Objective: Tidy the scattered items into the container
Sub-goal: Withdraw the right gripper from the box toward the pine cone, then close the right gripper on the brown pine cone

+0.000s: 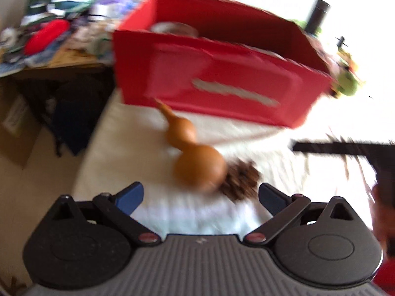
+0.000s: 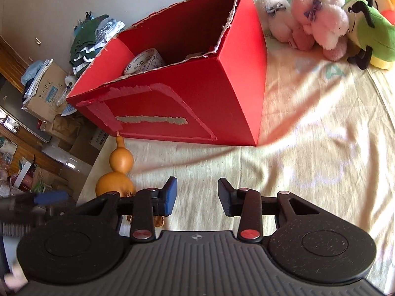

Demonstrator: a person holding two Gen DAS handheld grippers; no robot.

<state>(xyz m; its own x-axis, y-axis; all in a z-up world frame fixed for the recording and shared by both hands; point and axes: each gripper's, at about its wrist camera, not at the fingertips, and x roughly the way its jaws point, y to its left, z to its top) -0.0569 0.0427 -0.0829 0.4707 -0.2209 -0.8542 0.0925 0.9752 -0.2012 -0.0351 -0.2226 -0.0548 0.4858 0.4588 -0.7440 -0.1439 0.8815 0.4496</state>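
Both claws, left claw (image 1: pixel 200 197) and right claw (image 2: pixel 197 196), stood apart, holding nothing. Gourd (image 1: pixel 195 157) lay on the bed (image 2: pixel 308 148) just before the red box (image 2: pixel 187 103), a tape roll (image 2: pixel 145 60) inside it.

Both your grippers are the same build: the left gripper (image 1: pixel 198 197) and right gripper (image 2: pixel 197 194) each have a grey ribbed base plate behind the jaws, flanked by two round black housings with a raised disc on top. Black link arms run forward from red pivot caps to blue-padded fingers (image 2: pixel 170 194). There's a small compass-like mark (image 2: pixel 196 237) centred on the right one's plate.
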